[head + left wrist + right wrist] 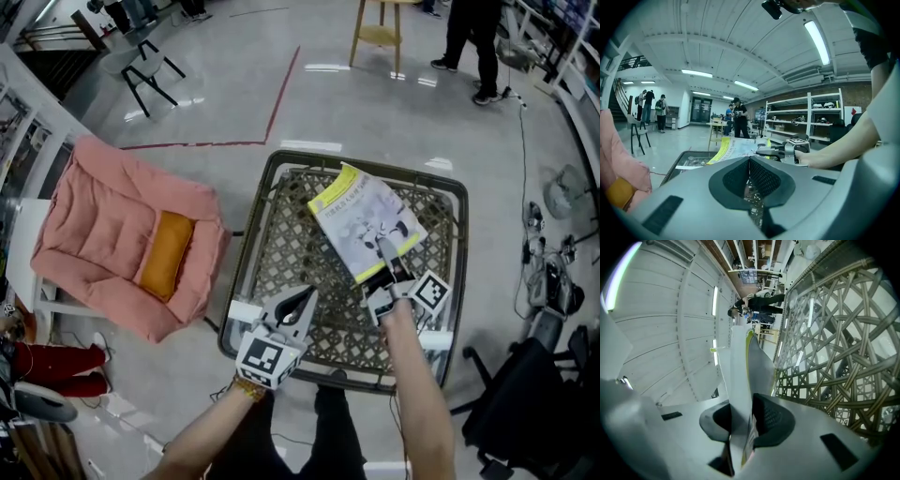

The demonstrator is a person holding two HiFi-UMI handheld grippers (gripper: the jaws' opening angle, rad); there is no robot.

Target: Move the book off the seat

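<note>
Over the far right part of the woven seat (pixel 281 234), the book (pixel 366 223) is hanging in the right gripper (pixel 384 248). That gripper's fingers (pixel 776 420) are pressing on the book's near edge, parted only by the thickness of the pages. The book is reading as a thin, glossy softcover. It is probably light and limp, likely to droop away from the hold, and may slide on its slick cover. A deep bite across an edge, as here, is judged safer than a pinch at a corner. The left gripper (pixel 302 298) is waiting at the near left of the seat, its fingers meeting at the tips and holding nothing.

The head view is giving the layout: the cover face up and lying askew to the seat, with a pink cushioned chair (pixel 112 234) on the floor to the left. Only the left gripper view is showing, from the side, that the book is riding above the seat's rim. Only the right gripper view is showing the book edge-on, its leaves bowing and fanning slightly beyond the pads.
</note>
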